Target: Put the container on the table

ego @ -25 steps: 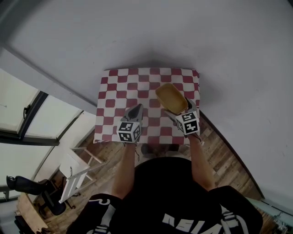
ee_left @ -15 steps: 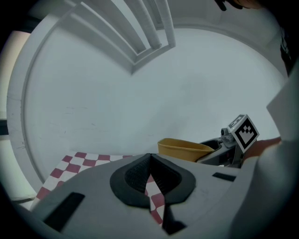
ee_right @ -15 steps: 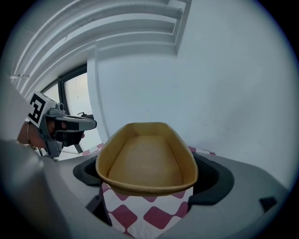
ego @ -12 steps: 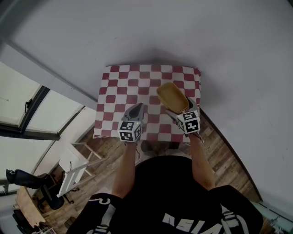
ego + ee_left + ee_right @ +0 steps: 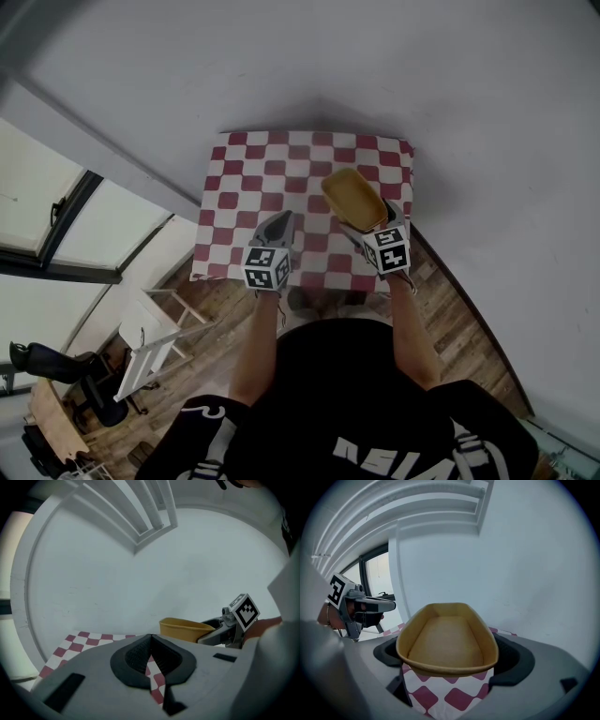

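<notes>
One shallow yellow container (image 5: 353, 199), likely light and thin-walled enough to buckle, is pinched across its sides by the fingers of the right gripper (image 5: 367, 228) over the tabletop (image 5: 272, 178), centre-right of frame; the left gripper (image 5: 278, 225) has its fingers pressed together, empty

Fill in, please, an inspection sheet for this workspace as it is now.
Surface: small table with red-and-white checked cloth, lying flat.
Job's things: yellow oval shallow container, empty, upright, over the cloth's right part; whether it touches the cloth, cannot tell.
Clutter: nothing seen.
Grippers: right gripper, its fingers shut on the container's sides; left gripper shut, empty, over the cloth.
Cables: nothing seen.
Surroundings: grey wall behind the table, wooden plank floor, white chair and windows to the left.
</notes>
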Action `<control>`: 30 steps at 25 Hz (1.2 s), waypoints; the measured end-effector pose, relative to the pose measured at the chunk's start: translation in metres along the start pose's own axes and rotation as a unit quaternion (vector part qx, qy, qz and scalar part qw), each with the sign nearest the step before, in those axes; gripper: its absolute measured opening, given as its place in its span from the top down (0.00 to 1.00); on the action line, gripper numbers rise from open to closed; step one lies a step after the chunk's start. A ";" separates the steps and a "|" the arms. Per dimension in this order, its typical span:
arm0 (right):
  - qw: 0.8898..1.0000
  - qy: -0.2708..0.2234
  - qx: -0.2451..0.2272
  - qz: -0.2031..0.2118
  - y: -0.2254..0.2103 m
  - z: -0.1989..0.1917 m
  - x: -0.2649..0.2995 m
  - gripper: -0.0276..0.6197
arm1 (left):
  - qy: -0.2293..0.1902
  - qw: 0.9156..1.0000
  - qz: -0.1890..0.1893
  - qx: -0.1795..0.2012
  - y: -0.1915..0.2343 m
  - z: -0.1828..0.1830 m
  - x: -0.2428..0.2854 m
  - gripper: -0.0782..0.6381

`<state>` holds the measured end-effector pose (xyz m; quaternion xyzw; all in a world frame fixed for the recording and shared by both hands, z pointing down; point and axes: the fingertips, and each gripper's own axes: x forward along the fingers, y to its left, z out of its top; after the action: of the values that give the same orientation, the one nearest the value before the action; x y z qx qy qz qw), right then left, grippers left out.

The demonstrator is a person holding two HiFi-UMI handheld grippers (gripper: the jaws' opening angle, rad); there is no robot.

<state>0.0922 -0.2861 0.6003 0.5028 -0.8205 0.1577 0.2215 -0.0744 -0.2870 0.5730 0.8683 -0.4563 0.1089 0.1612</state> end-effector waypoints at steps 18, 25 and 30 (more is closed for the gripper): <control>1.000 0.005 -0.008 0.005 -0.003 0.008 0.018 0.10 | 0.006 1.000 0.006 -0.002 0.016 0.001 0.015 0.85; 1.000 0.008 -0.007 0.004 -0.008 0.007 0.021 0.10 | 0.010 1.000 0.006 -0.003 0.016 0.001 0.021 0.85; 1.000 0.015 -0.008 0.004 -0.013 0.005 0.029 0.10 | 0.016 1.000 0.009 -0.006 0.022 -0.002 0.027 0.85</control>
<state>0.0912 -0.3161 0.6115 0.4958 -0.8201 0.1594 0.2370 -0.0781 -0.3182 0.5879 0.8611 -0.4626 0.1210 0.1727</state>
